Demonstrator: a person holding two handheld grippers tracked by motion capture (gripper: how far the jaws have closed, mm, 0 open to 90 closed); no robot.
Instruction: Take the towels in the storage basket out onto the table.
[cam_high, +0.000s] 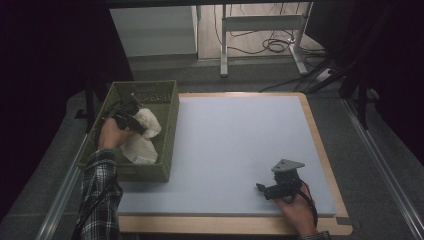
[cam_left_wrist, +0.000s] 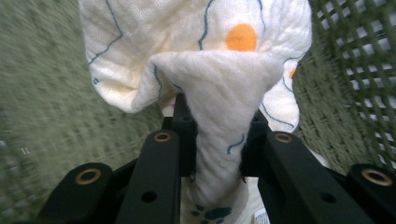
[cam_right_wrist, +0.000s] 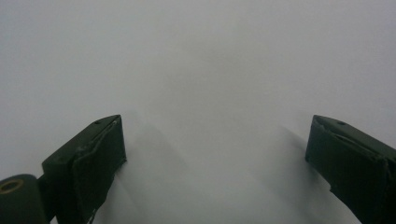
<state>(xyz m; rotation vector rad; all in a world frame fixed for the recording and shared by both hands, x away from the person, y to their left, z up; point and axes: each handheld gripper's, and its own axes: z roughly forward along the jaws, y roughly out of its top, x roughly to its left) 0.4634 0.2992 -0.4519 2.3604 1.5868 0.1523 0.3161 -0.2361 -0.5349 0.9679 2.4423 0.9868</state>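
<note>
Cloth (cam_left_wrist: 219, 93) in green basket (cam_high: 167, 107), pinched by left gripper (cam_left_wrist: 217, 140) fingers.

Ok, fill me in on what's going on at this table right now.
A person works with a gripper in each hand. The left gripper is shut on a cream cloth with orange dots and blue lines, held inside the green woven plastic basket at the table's left edge. The right gripper rests with jaws open and nothing between them over the pale grey mat.
</note>
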